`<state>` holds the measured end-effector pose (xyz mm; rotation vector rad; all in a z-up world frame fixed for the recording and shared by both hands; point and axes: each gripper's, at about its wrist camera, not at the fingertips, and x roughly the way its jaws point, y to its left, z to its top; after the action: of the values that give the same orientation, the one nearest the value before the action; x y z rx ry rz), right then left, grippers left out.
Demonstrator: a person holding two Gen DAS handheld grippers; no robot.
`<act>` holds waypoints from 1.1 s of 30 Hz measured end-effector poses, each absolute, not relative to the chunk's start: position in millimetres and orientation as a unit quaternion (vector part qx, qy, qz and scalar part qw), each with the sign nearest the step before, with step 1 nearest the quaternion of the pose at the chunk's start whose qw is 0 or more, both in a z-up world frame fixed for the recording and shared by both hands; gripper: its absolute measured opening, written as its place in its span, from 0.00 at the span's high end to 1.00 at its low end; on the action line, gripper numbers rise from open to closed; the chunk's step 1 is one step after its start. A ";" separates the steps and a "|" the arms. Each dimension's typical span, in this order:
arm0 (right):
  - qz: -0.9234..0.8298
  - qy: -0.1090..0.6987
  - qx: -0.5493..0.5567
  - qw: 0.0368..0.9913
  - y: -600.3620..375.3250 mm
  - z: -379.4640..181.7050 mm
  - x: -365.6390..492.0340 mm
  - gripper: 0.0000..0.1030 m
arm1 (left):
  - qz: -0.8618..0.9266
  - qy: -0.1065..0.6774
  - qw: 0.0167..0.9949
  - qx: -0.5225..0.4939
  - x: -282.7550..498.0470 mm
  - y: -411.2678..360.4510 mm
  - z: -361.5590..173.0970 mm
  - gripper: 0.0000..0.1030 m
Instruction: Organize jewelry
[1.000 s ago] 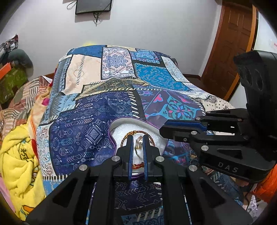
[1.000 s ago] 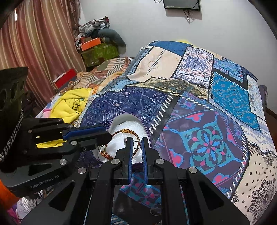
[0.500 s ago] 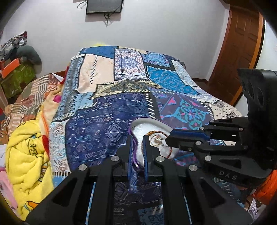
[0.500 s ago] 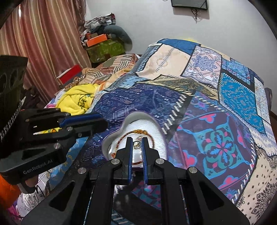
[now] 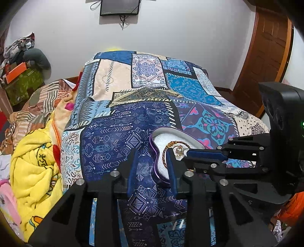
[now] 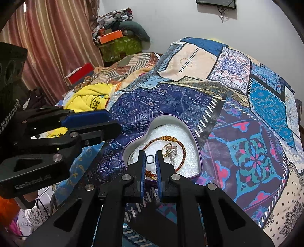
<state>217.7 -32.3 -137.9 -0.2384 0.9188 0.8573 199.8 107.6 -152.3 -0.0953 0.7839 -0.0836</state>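
A purple heart-shaped box (image 6: pixel 199 155) with white foam lining lies on the patchwork bedspread; it also shows in the left wrist view (image 5: pixel 157 171). Inside lie a braided brown-gold bracelet (image 6: pixel 182 146), a silver ring cluster (image 6: pixel 171 151) and a small dark ring (image 6: pixel 150 158). My right gripper (image 6: pixel 150 154) is open a little, fingers either side of the dark ring, just above the foam. My left gripper (image 5: pixel 152 157) is open and empty, hovering over the box's left rim. The right gripper (image 5: pixel 191 153) reaches into the box in the left wrist view.
A yellow blanket (image 5: pixel 36 163) and striped bedding (image 5: pixel 38 106) lie heaped left of the bedspread. Boxes and clothes (image 6: pixel 117 39) are piled by the curtain. A wooden door (image 5: pixel 266 57) stands at the right. A wall-mounted screen (image 5: pixel 119 7) hangs above the bed.
Both grippers have opened. The left gripper moved left to the box's left rim. The right gripper moved over the box, and a dark ring now lies on the foam between its fingers.
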 end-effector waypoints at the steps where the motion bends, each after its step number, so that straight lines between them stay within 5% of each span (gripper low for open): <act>1: 0.397 0.428 -0.111 0.805 -33.8 -136.4 217.5 0.86 | -0.040 0.381 0.923 -0.046 199.0 107.2 -150.8 0.70; 6: 0.386 0.417 -0.108 0.816 -43.4 -126.1 214.1 0.77 | -0.036 0.378 0.924 -0.044 194.9 104.6 -143.4 0.69; 33: 0.278 0.398 -0.062 0.872 -173.9 -84.7 204.7 0.76 | -0.103 0.406 0.908 -0.011 181.8 9.0 -135.6 0.69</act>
<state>204.7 -173.9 -84.7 -0.1304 0.8311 0.5814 181.8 9.0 -135.6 -0.0227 0.8380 -0.2131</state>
